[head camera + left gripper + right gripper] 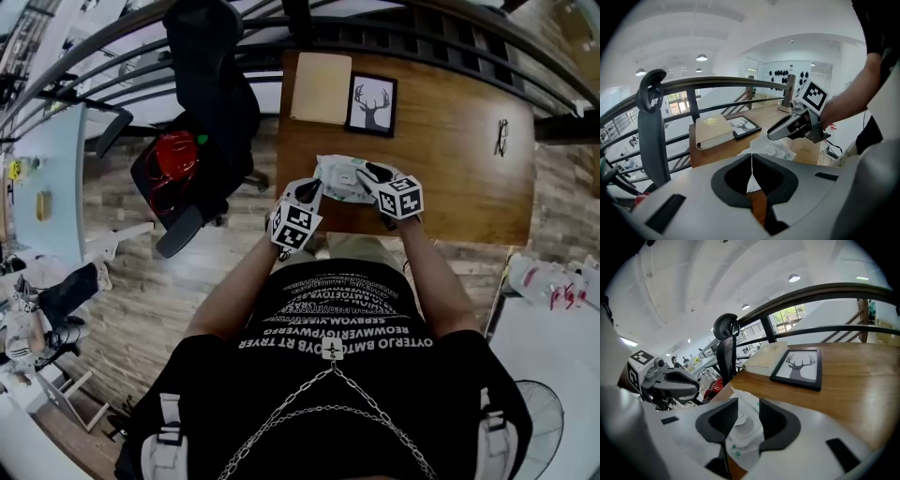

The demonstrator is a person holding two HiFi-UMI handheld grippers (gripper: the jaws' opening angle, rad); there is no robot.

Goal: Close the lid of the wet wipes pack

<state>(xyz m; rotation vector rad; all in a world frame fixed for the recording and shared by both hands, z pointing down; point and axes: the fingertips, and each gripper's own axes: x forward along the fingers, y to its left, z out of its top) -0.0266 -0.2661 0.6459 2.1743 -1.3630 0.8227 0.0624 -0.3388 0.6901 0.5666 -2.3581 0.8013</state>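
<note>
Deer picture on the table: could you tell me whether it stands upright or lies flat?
Flat: the deer picture lies face-up on the table.

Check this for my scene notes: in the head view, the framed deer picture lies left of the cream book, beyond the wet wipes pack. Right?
Wrong side. The head view shows the framed deer picture right of the cream book, not left; both do lie beyond the wet wipes pack.
</note>
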